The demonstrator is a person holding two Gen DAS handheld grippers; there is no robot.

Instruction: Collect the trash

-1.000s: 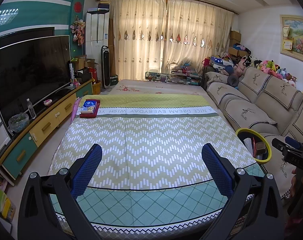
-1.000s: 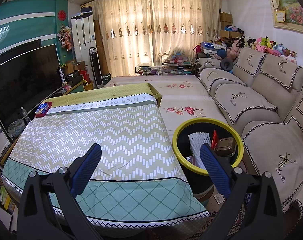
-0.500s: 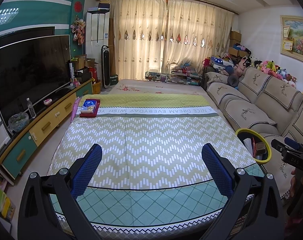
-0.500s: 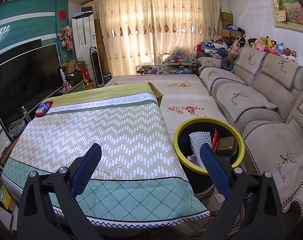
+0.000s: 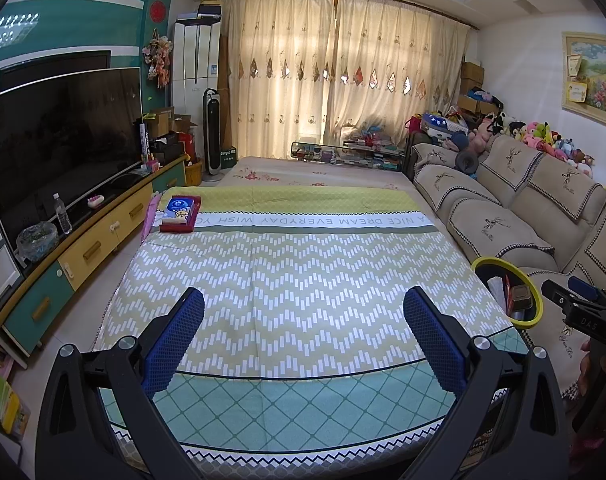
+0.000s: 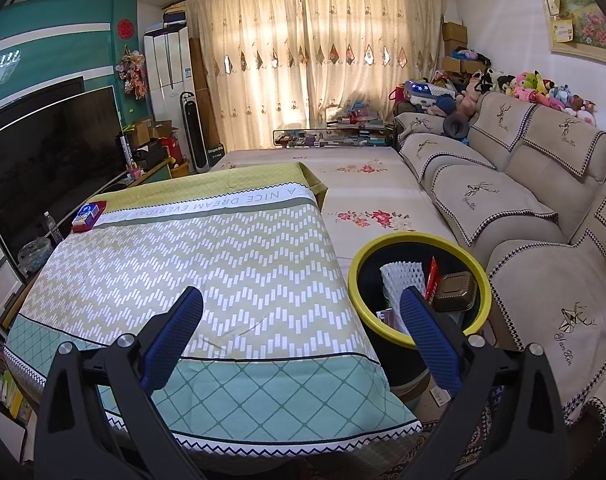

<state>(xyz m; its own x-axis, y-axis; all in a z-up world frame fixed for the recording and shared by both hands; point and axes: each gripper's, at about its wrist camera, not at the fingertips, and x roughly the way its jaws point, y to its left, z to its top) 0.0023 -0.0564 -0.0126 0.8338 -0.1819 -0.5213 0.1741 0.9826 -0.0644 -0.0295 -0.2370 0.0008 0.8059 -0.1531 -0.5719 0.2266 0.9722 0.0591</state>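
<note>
I see the table (image 5: 303, 280) filling most of both views, under a zigzag cloth with a band of lettering across its far part. Along the right runs one long sofa (image 6: 503, 184) with stuffed toys (image 6: 535, 88) piled on its back. On the left stands one TV (image 5: 59, 144) on a low cabinet (image 5: 95, 240), with one water bottle (image 5: 64, 218) in front of the screen. Closed curtains (image 5: 335, 76) cover the far wall.

One bin (image 6: 479, 276), black with a yellow rim, stands on the floor between the table's right edge and the sofa. The trash is inside it: a white foam net (image 6: 403, 280), a red wrapper (image 6: 433, 276) and a brown tray (image 6: 455, 292); whatever lies deeper I cannot make out. The right finger of my right gripper (image 6: 301, 332) overlaps the bin's near rim in the view.

One red tray with a blue box (image 5: 179, 213) sits at the table's far left corner.

My left gripper (image 5: 303, 336) hangs over the near table edge, fingers wide apart and holding nothing. The right gripper is spread just as wide, also holding nothing, over the table's near right corner.
</note>
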